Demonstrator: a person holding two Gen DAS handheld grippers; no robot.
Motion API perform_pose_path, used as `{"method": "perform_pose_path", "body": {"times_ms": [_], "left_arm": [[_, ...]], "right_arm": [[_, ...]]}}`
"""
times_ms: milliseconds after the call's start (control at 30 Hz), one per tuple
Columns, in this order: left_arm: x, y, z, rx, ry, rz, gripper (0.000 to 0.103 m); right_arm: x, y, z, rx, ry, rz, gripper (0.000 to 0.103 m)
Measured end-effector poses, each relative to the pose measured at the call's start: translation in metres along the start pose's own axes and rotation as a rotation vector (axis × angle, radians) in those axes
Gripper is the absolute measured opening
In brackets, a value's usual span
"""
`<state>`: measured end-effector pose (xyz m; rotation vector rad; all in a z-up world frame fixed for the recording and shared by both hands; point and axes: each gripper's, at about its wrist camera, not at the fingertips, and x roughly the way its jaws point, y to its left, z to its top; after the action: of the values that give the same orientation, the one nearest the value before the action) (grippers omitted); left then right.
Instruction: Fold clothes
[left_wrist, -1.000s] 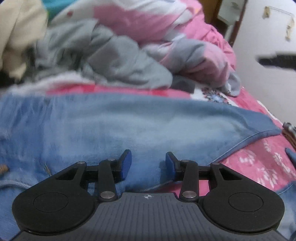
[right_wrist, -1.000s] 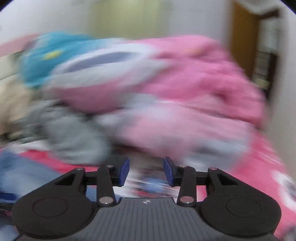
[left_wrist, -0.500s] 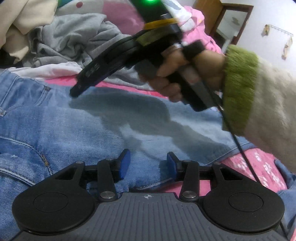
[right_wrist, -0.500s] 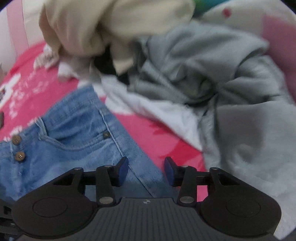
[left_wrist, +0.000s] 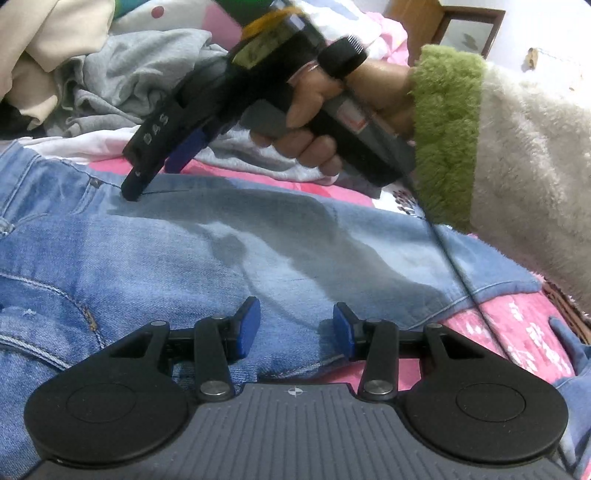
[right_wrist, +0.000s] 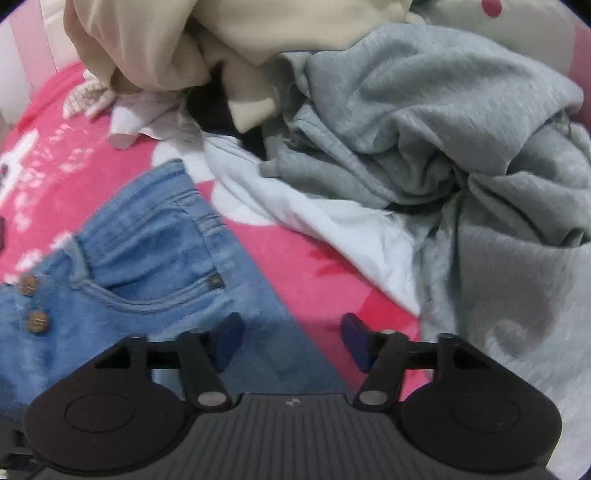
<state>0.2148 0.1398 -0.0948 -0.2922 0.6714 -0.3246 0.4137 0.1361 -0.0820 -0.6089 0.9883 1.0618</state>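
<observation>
pink floral bedding (right_wrist: 55, 155) carries everything, so the blue jeans (left_wrist: 155, 258) lie spread flat across it, ready to fold. at the left the left gripper (left_wrist: 295, 328) hovers low over the near denim edge, fingers part-open and empty. further right the right gripper (right_wrist: 291, 341), in the person's hand (left_wrist: 314, 110), noses down at the waistband side seam, fingers apart and empty, probably to pinch it. grey sweatshirt (right_wrist: 443, 129) waits behind.

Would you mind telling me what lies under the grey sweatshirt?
A white garment pokes out beneath the grey sweatshirt, over the pink blanket. Anything deeper is covered.
</observation>
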Motion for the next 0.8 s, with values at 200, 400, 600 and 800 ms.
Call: {"method": "perform_pose_path", "body": {"times_ms": [200,400,600,800], "left_arm": [[0.001,0.0,0.002,0.004,-0.004,0.014,0.044],[-0.001,-0.001,0.0,-0.002,-0.012,0.047,0.043],[-0.001,0.0,-0.001,-0.004,-0.011,0.047,0.043],[-0.001,0.0,0.0,-0.008,-0.012,0.043,0.043]], "right_arm": [[-0.016,0.026,-0.006,-0.128,-0.029,-0.114,0.002],[-0.038,0.04,-0.011,-0.222,-0.174,-0.263,0.0],[0.023,0.041,-0.003,-0.166,-0.188,-0.318,0.0],[0.002,0.043,-0.001,-0.168,-0.281,-0.347,0.0]]}}
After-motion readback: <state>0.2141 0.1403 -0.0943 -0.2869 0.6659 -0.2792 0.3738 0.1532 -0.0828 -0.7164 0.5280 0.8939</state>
